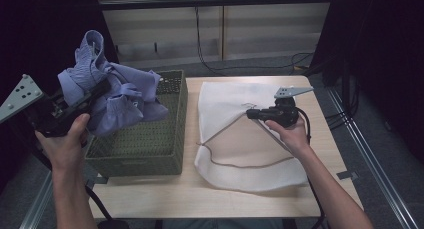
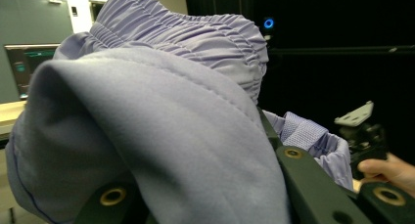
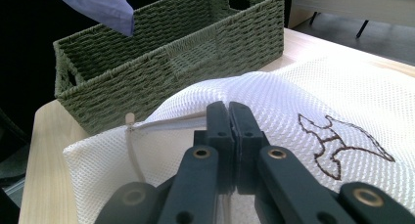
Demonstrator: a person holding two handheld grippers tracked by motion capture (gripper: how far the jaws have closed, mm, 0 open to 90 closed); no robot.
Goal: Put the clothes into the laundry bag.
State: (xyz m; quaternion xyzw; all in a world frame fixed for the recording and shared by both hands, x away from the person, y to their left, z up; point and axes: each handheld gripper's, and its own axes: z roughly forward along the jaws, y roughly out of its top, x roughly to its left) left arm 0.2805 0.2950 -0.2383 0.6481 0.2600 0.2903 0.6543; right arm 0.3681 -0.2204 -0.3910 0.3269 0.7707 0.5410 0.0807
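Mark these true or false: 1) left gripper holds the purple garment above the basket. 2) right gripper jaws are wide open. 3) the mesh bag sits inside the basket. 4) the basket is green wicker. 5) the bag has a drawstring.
1) True: the left gripper is shut on the purple garment, lifted over the basket.
2) False: the right gripper is shut on the white mesh bag, pinching its fabric.
3) False: the bag lies on the table, right of the basket.
4) True.
5) True: a brown drawstring trails across it.
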